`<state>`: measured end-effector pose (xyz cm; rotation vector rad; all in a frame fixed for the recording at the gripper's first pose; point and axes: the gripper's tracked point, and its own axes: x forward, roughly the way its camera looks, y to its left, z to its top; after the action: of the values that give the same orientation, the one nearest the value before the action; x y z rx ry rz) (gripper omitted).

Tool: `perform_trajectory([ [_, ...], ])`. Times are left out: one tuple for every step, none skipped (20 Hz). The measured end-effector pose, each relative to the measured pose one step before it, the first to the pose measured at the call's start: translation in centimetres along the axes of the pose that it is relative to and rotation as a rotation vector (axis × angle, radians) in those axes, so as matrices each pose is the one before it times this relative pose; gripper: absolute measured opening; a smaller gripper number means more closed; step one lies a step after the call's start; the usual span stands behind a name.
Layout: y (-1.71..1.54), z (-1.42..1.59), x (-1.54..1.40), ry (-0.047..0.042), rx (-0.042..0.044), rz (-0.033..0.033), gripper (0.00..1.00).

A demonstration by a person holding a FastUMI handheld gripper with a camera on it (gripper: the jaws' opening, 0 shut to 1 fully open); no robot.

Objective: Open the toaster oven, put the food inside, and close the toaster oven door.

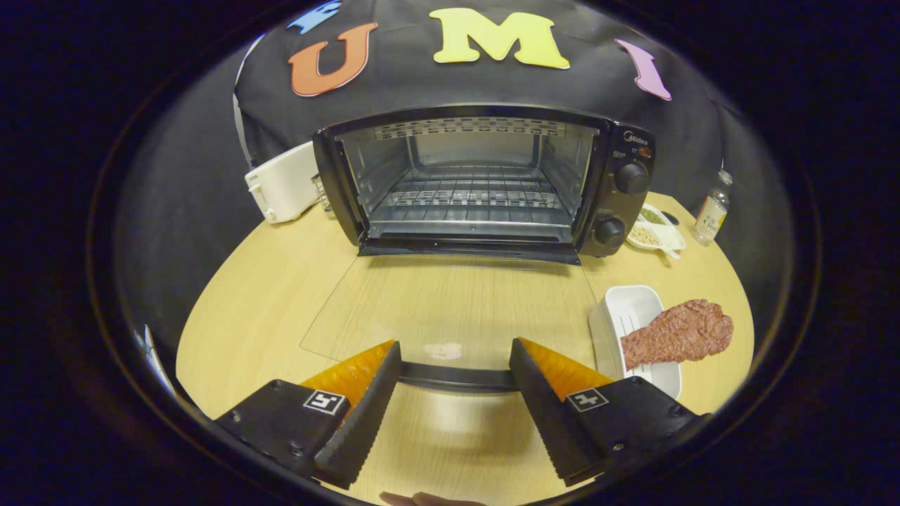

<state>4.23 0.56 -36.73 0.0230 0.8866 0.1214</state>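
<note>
A black toaster oven (485, 179) stands at the back of the wooden table, its inside with a wire rack (467, 193) in view. Its glass door (450, 309) lies folded down flat toward me, and the door's dark handle bar (455, 376) runs between my two fingers. My gripper (455, 351) is open, its fingers standing either side of the handle's middle without pressing on it. The food, a flat reddish-brown slab of meat (678, 332), rests on a white dish (633, 330) just right of the door and ahead of my right finger.
A white toaster (281, 183) stands left of the oven. To the oven's right are a small white dish of seeds (654, 232) and a clear bottle (711, 211). The round table's edge (211, 393) curves close on the left and right. A fingertip (429, 499) shows below.
</note>
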Motion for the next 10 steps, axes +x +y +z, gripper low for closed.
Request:
perform_trajectory([
  [0.191, -0.133, -0.635, 0.01217, 0.00363, 0.01803, 0.99],
  [0.312, -0.086, -0.800, 0.00333, -0.00127, 0.02175, 0.99],
  [0.194, 0.184, -0.761, -0.00725, -0.00890, 0.01715, 0.99],
  [-0.092, 0.200, -0.945, -0.01072, -0.01446, 0.00352, 0.99],
  [-0.308, 0.334, -0.851, -0.01487, -0.01317, -0.00147, 0.99],
  [-0.218, 0.104, -0.852, -0.01015, -0.00976, -0.00152, 0.99],
  [-0.268, 0.095, -0.805, -0.00474, -0.00538, 0.00283, 0.99],
  [-0.291, 0.025, -0.970, -0.00121, -0.00608, 0.00586, 0.99],
  [-0.593, 0.216, -0.891, -0.00484, -0.00311, -0.00034, 0.99],
  [-0.846, 0.203, -0.984, -0.00564, -0.00870, -0.00962, 0.99],
])
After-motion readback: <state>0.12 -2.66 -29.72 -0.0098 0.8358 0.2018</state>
